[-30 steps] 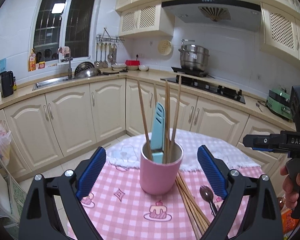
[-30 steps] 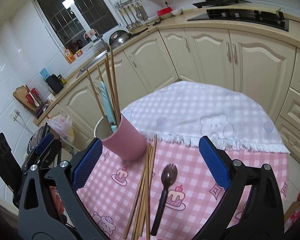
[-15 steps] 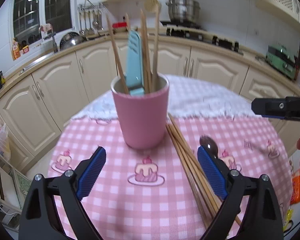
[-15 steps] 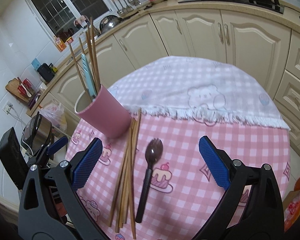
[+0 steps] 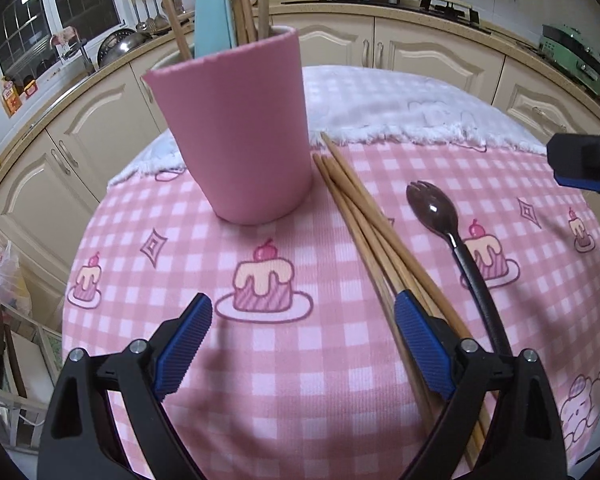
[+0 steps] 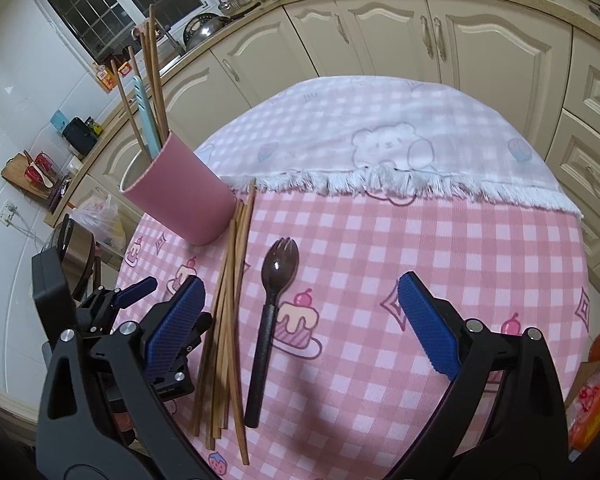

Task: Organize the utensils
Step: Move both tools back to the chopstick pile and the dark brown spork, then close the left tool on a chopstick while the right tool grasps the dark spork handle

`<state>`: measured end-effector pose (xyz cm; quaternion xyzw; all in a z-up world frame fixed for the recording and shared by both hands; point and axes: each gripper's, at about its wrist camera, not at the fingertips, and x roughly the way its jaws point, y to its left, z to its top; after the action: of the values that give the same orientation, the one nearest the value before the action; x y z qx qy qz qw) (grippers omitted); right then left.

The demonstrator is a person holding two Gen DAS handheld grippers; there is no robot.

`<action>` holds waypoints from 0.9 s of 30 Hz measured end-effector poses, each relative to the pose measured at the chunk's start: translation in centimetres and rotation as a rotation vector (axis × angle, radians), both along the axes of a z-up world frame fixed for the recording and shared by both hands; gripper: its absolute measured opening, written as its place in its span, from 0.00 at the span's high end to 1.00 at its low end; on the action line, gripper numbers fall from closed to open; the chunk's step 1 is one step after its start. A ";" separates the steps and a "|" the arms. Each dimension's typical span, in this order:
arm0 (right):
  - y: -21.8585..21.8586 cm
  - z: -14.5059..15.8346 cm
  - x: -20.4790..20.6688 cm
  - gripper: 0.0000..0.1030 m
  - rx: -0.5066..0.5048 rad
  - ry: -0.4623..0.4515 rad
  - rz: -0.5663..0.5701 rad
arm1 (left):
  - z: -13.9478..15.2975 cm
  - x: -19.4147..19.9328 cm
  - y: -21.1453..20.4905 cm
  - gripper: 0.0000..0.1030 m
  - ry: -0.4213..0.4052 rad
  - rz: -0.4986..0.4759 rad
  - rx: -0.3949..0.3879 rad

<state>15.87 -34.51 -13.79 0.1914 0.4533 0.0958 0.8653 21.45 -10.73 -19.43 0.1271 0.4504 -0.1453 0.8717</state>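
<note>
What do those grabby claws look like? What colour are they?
Both look alike. The left gripper and the right gripper each have two chunky black plastic arms with silver bolts. The fingers end in bright blue pads with a ridged, bumpy surface. No cables or sleeves show.
</note>
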 end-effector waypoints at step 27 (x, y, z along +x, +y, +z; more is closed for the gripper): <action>2.9 -2.6 1.2 0.08 -0.126 0.114 0.050 | 0.0 2.8 -0.7 0.42 0.056 -0.027 -0.033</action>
<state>17.10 -31.66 -16.36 0.1304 0.5115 0.0775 0.8458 24.21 -11.40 -19.45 0.1148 0.4703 -0.1679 0.8587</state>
